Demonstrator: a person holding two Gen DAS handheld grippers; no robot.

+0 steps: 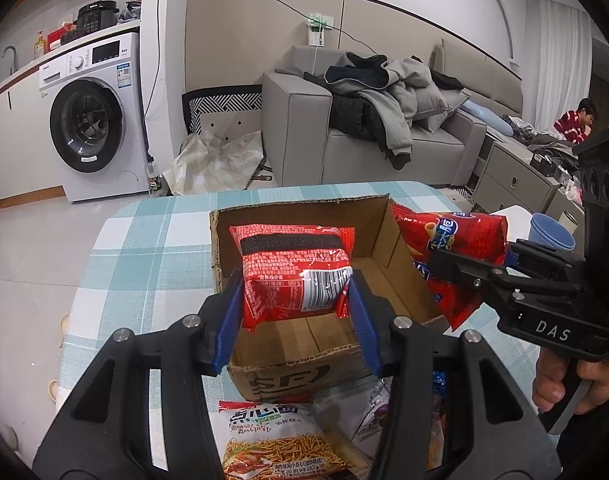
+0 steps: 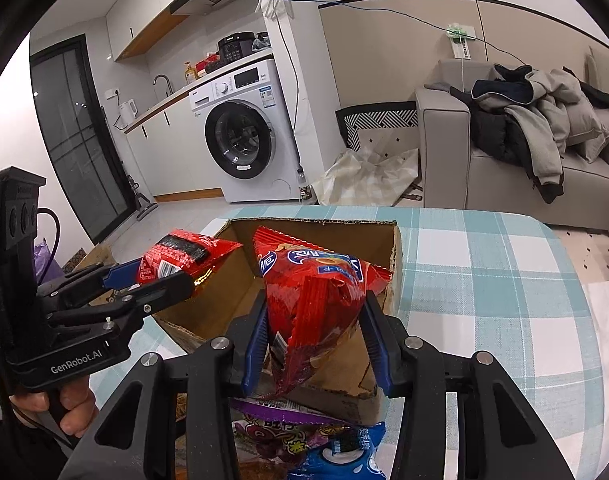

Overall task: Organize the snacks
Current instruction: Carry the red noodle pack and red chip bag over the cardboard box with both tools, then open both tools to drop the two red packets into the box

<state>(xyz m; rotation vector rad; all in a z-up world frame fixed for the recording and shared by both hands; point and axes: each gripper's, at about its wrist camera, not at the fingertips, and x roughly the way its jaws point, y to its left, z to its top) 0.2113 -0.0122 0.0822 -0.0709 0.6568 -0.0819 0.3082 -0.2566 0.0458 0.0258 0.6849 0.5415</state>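
An open cardboard box (image 1: 296, 344) (image 2: 388, 256) stands on the checked tablecloth. My left gripper (image 1: 294, 300) is shut on a red snack packet (image 1: 292, 268) with a barcode, held above the box's open top. That packet (image 2: 176, 256) and the left gripper (image 2: 160, 280) also show at the left of the right wrist view. My right gripper (image 2: 314, 332) is shut on a red snack bag with a blue label (image 2: 316, 292), held over the box's near right corner. From the left wrist view the same bag (image 1: 456, 240) hangs at the box's right wall in the right gripper (image 1: 470, 264).
Loose snacks lie in front of the box: a noodle-snack bag (image 1: 264, 440), a purple packet (image 2: 280, 420) and a blue packet (image 2: 344, 456). A blue cup (image 1: 550, 232) stands at the table's right. A grey sofa (image 1: 304, 132) with clothes and a washing machine (image 1: 92, 120) stand beyond the table.
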